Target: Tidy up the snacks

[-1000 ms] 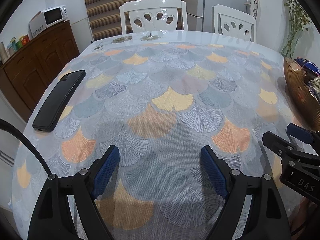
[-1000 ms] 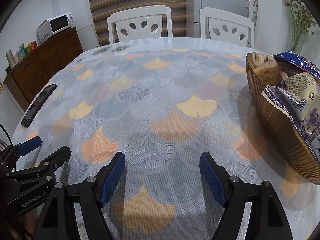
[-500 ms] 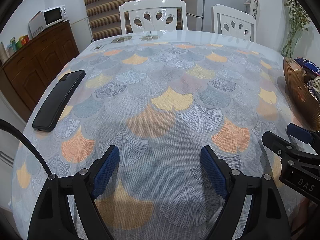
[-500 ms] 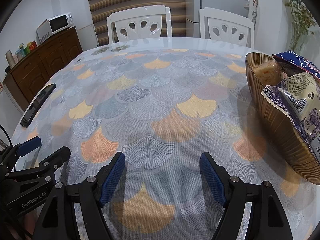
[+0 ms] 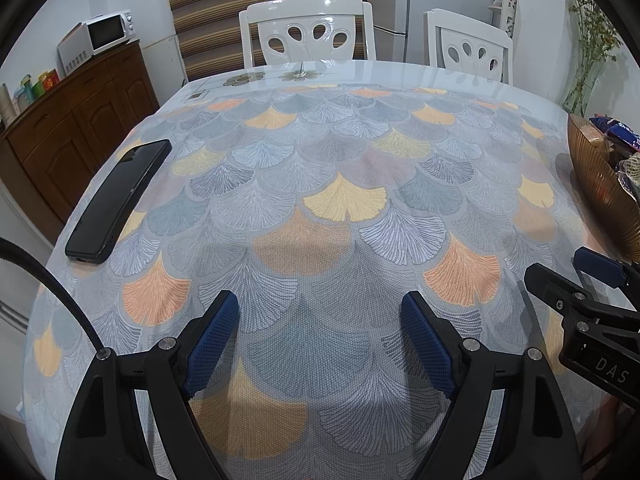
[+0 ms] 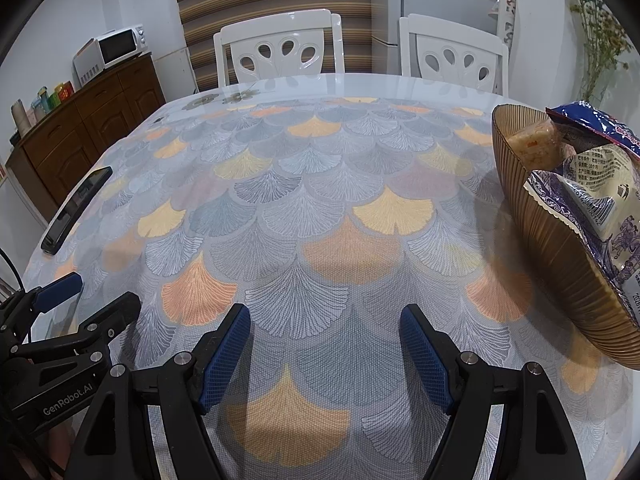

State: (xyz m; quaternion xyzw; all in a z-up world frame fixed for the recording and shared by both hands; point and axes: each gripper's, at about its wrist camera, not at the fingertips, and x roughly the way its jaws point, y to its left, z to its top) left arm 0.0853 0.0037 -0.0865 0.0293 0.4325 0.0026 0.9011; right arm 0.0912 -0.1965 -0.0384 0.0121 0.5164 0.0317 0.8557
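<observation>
A ribbed amber bowl (image 6: pixel 560 264) stands at the table's right side, filled with snack packets: a blue bag (image 6: pixel 592 120), a pale printed packet (image 6: pixel 600 192) and a wrapped orange-beige cake (image 6: pixel 532 142). The left wrist view catches the same bowl (image 5: pixel 600 192) at its right border. My right gripper (image 6: pixel 326 320) hovers open over the patterned cloth, left of the bowl, with nothing between its blue pads. My left gripper (image 5: pixel 320 308) is open too, above the cloth near the front edge, empty. Each gripper appears in the other's view: the right (image 5: pixel 560 280), the left (image 6: pixel 104 296).
A black phone (image 5: pixel 120 196) lies near the table's left edge. Two white chairs (image 5: pixel 308 32) stand behind the far side. A wooden sideboard (image 5: pixel 72 136) with a microwave (image 5: pixel 100 38) lines the left wall. A vase with dried stems (image 5: pixel 588 60) is at the far right.
</observation>
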